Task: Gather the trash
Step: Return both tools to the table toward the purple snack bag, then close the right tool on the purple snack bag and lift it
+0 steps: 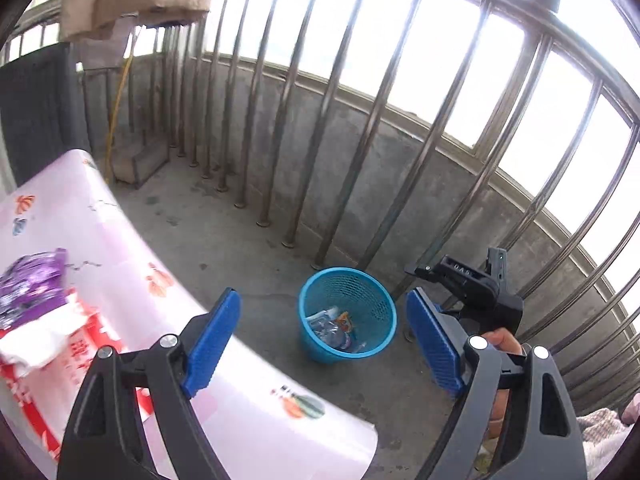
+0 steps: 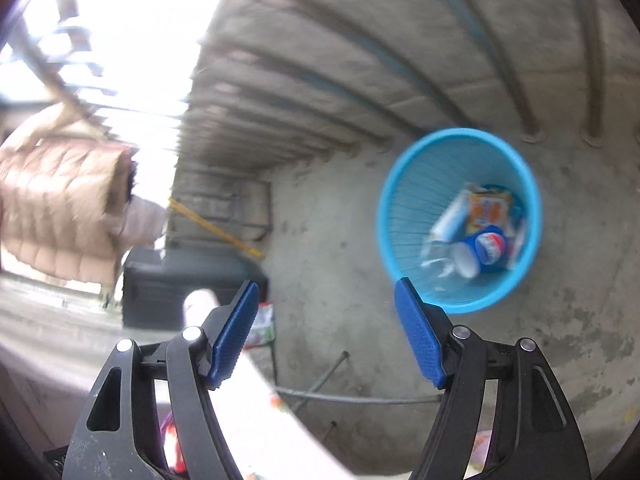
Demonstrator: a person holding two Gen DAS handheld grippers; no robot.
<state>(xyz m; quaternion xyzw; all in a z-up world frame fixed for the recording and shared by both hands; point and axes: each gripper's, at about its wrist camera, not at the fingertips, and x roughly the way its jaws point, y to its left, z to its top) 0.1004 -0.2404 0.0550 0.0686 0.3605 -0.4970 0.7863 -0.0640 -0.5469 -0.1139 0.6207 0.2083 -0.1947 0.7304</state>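
The purple wrapper (image 1: 32,284) is lying on the table (image 1: 120,248) at nine o'clock from the left claw (image 1: 324,344); both claws are gaping wide, holding nothing.

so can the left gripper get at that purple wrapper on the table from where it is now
Probably yes. The left gripper is open and empty, and the purple wrapper lies exposed on top of the table, with nothing covering it. It sits off to the gripper's left, so the hand must swing that way first.
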